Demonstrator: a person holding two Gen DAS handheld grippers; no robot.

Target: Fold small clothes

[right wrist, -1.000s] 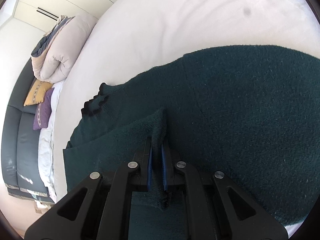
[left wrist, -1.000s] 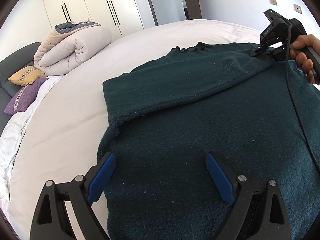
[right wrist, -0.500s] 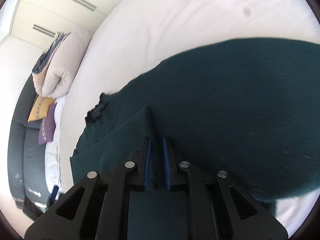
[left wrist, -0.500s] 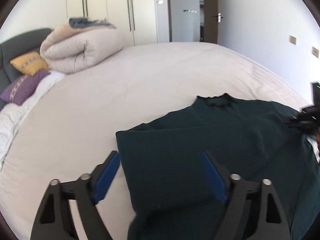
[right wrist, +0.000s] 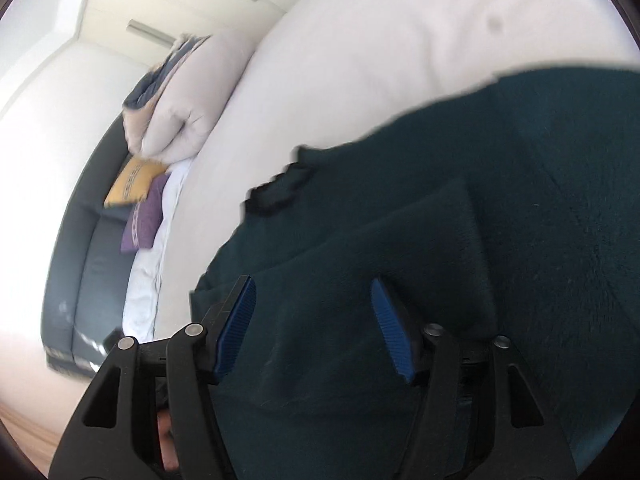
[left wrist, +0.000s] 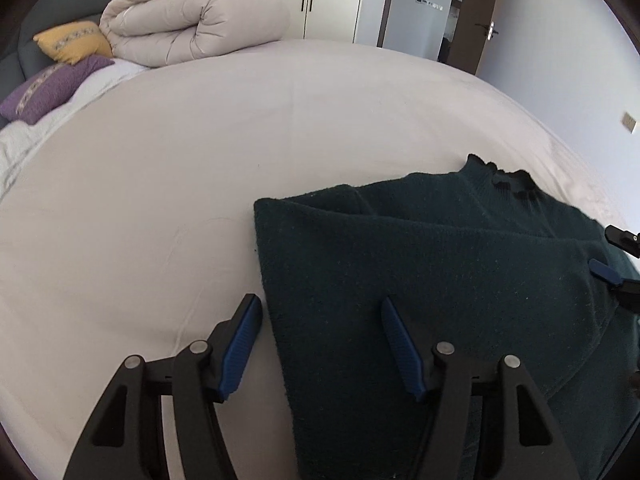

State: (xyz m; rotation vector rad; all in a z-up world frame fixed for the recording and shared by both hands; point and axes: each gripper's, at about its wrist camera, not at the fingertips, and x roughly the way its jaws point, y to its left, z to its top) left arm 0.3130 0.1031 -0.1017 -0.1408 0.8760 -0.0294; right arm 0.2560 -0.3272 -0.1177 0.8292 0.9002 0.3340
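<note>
Left hand-held gripper (left wrist: 320, 344) hangs over the sweater's (left wrist: 420, 280) near-left edge, jaws apart and just narrowing, gripping nothing. Right hand-held gripper (right wrist: 314, 324) has just let go, jaws spread above the folded sleeve (right wrist: 400, 248). Sweater lies flat on the bed (left wrist: 200, 160); a duvet (left wrist: 192, 20) and cushions (left wrist: 72, 40) sit beyond.

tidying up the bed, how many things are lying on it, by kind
dark green sweater: 1
rolled duvet: 1
cushions: 2, yellow cushion and purple cushion
total: 4
</note>
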